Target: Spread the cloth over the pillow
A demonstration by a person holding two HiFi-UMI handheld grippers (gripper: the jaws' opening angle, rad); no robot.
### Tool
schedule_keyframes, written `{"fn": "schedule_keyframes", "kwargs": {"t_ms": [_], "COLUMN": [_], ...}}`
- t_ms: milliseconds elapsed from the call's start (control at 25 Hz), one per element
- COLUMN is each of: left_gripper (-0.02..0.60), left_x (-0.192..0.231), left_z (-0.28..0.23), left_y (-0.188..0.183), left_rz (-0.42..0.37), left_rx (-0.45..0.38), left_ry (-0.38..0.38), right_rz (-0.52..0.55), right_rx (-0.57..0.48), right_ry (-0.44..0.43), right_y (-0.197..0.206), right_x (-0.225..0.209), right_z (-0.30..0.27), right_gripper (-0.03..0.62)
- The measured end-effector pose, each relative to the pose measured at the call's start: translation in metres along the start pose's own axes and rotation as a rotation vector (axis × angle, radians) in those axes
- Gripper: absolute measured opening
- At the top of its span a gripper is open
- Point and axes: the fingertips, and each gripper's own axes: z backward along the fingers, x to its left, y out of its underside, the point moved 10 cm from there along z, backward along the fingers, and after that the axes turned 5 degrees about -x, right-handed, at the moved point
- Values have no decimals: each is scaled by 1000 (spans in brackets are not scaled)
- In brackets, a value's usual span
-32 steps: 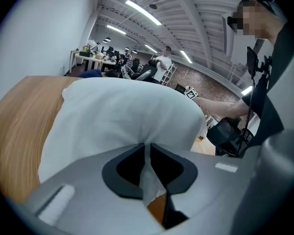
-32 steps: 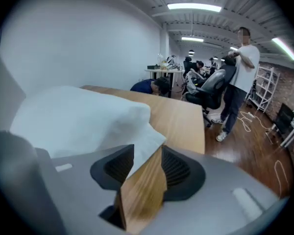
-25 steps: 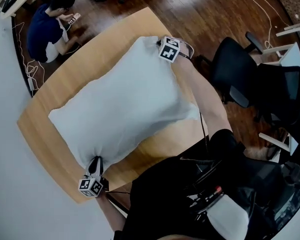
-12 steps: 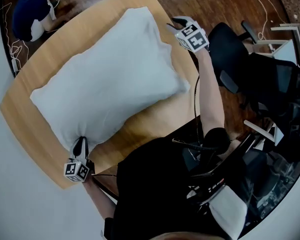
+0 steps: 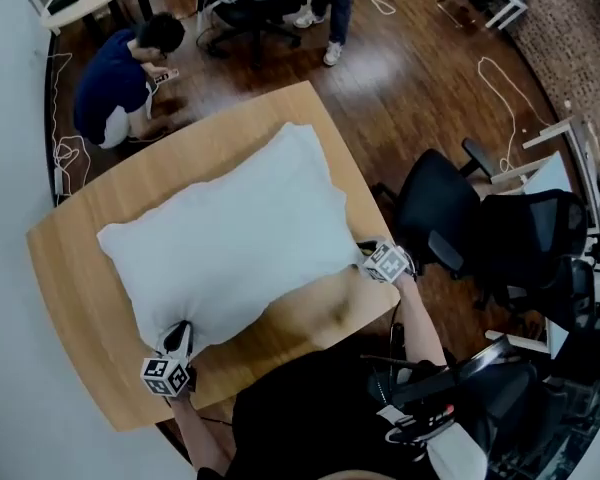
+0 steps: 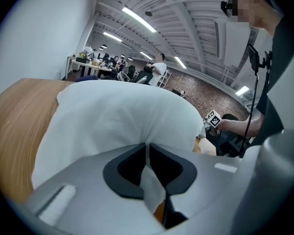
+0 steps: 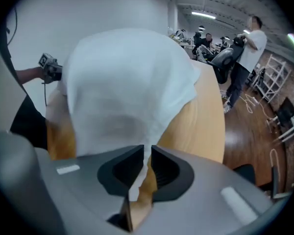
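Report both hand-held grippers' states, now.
Left hand-held gripper: jaws closing, pinching a corner of the white cloth.
Right hand-held gripper: jaws closing, another corner of the white cloth pinched between them.

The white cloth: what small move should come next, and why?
Probably draw the cloth's two near corners gently apart and down to the table, to smooth it. The left hand-held gripper pinches one corner; the right hand-held gripper's jaws are closing with the other between them.

Probably an open-plan office or lab: black office chairs (image 5: 435,208), loose cables (image 5: 504,80) across the wood floor (image 5: 400,78), distant desks (image 6: 85,62), strip lights (image 6: 137,19) overhead.
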Motion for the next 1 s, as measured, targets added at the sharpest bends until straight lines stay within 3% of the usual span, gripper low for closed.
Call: {"fn": "schedule_keyframes", "kwargs": {"t_ms": [120,280,360,440,600,680,840,1000], "left_gripper": [26,23,23,23,23,23,23,23], "left_x": [4,13,15,14,3,-4,-25,-56], "left_z": [7,3,7,16,50,73,121,162], "left_y": [-2,-1,0,0,-4,-10,-23,-37], "left_rz": [-19,-56,-79,-96,-72,-11,69,53], "left_rx": [-32,-89,-109,-140,-314,-453,-703,-853], "left_ry": [25,51,63,87,153,200,290,356], "right_rz": [-5,-123,-206,-314,-480,-472,-363,-201], "right_rx": [0,-119,-246,-462,-1011,-1178,-1326,-1343], "right_ry": [41,298,385,408,313,271,144,7], "right_y": [0,9,13,16,5,-6,-44,-99], "right_x": [19,23,39,61,119,147,195,232], "right_z": [15,70,107,148,227,252,278,284], "right_gripper": [49,49,49,37,20,18,3,3]}}
